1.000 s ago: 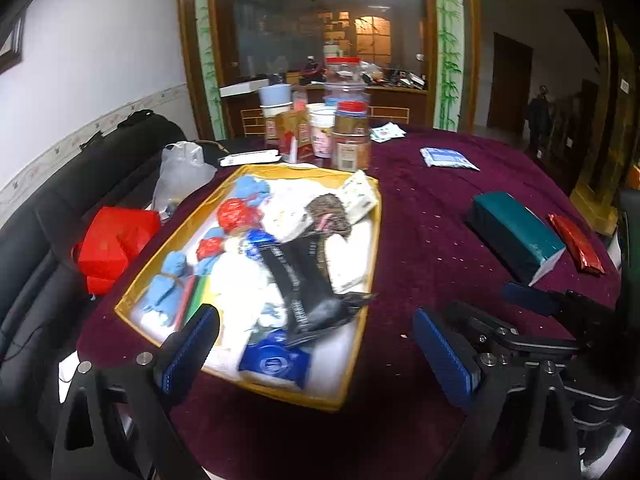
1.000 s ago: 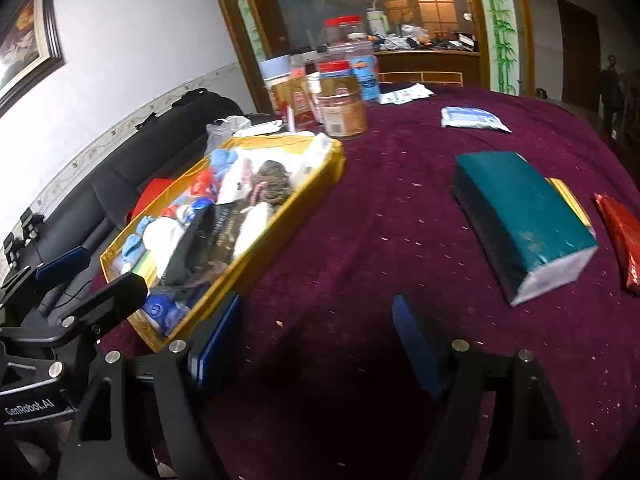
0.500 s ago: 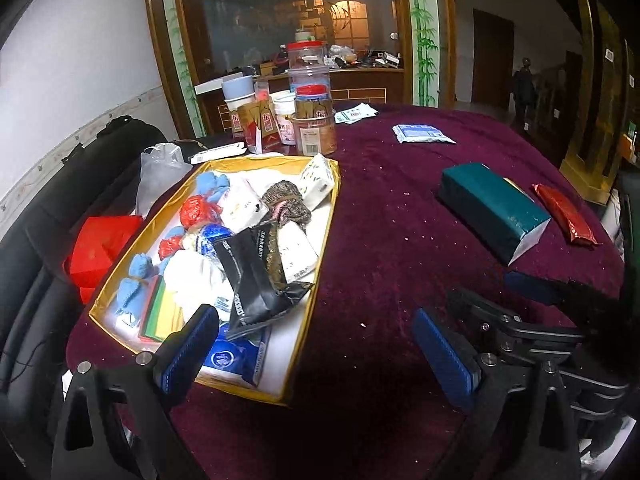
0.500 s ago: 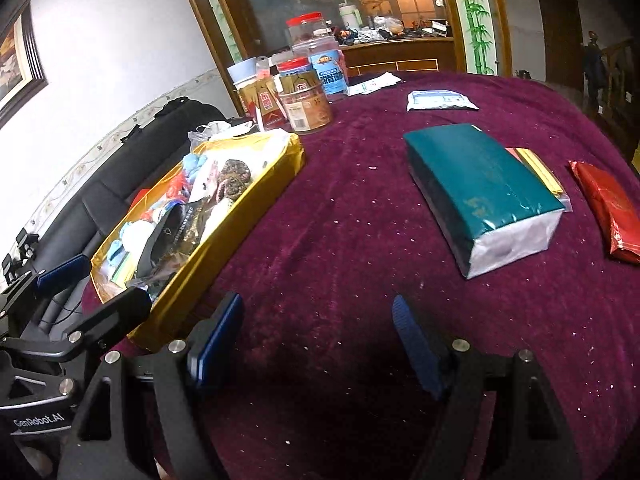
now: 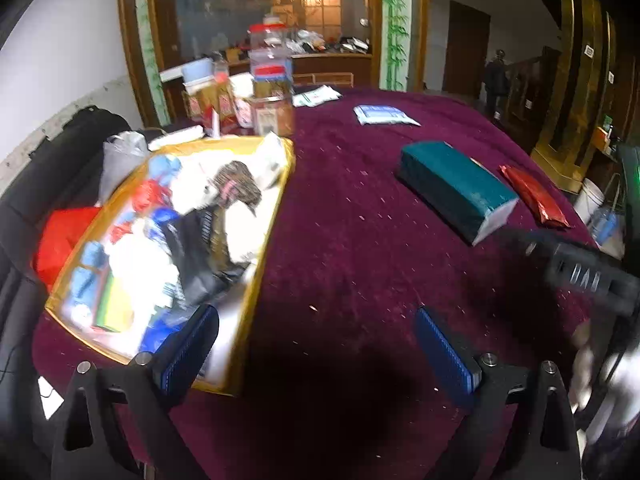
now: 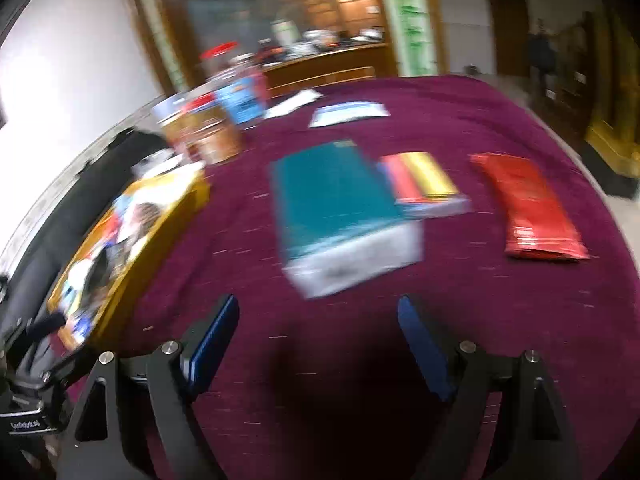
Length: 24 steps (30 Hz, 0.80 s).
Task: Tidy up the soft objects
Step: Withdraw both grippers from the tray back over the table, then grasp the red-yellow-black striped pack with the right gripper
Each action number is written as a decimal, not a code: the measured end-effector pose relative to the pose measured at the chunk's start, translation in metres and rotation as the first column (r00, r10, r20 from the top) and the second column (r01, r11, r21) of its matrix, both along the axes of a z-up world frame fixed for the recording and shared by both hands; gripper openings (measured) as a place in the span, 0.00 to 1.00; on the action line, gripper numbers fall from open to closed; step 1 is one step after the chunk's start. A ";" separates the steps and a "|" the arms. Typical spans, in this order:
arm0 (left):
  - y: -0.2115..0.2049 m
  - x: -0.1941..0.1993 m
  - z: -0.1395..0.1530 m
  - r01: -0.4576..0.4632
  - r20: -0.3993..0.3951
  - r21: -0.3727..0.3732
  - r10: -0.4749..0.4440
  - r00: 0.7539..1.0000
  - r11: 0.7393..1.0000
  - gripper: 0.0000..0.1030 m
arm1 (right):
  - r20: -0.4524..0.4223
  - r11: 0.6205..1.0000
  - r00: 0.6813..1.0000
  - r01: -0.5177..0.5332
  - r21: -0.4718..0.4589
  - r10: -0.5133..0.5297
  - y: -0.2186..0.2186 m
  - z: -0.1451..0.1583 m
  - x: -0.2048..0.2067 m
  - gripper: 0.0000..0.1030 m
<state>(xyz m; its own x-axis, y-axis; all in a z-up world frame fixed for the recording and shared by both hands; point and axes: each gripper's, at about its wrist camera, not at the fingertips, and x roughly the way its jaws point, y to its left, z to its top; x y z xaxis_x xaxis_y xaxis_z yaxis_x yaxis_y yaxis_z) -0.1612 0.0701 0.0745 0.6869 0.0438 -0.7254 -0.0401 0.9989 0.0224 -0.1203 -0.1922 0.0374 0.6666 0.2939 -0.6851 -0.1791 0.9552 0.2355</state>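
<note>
Yellow tray (image 5: 276, 216), ahead-left of the left tool (image 5: 316, 354), holds packets and bundles, seemingly cloth. Left tool spread, empty; right tool (image 6: 318, 346) opening, nothing between its jaws.

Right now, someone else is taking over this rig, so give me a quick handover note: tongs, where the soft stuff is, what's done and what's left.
Left tongs: open, empty, over the bare tablecloth beside the yellow tray.
Right tongs: opening, nothing between them, pointed at the teal tissue pack.
Tray is already piled with soft items.
Left on the cloth: teal tissue pack, red pouch, the flat red-and-yellow packet beside the teal pack, and a blue-white packet farther back.
Likely next: the teal pack.
</note>
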 end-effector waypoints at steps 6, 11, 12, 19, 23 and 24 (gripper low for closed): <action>-0.016 0.007 -0.017 0.061 -0.062 -0.058 -0.064 0.996 0.996 0.96 | -0.021 0.990 0.990 0.139 -0.028 -0.140 -0.069 0.001 0.012 0.79; -0.029 0.010 -0.030 0.100 -0.101 -0.083 -0.108 0.989 0.992 0.96 | -0.026 0.984 0.987 0.158 -0.078 -0.161 -0.098 0.016 0.049 0.79; -0.031 0.011 -0.033 0.105 -0.111 -0.088 -0.115 0.987 0.991 0.96 | -0.031 0.985 0.988 0.150 -0.084 -0.153 -0.098 0.017 0.057 0.79; -0.039 0.016 -0.055 0.120 -0.179 -0.135 -0.144 0.973 0.983 0.99 | -0.115 0.970 0.967 0.213 -0.117 -0.226 -0.121 0.009 0.114 0.79; -0.044 0.019 -0.061 0.152 -0.186 -0.145 -0.178 0.966 0.978 0.99 | -0.126 0.978 0.975 0.167 -0.122 -0.182 -0.112 0.008 0.129 0.79; -0.043 0.022 -0.065 0.155 -0.211 -0.185 -0.193 0.958 0.971 0.99 | -0.132 0.983 0.979 0.136 -0.126 -0.153 -0.104 0.007 0.134 0.78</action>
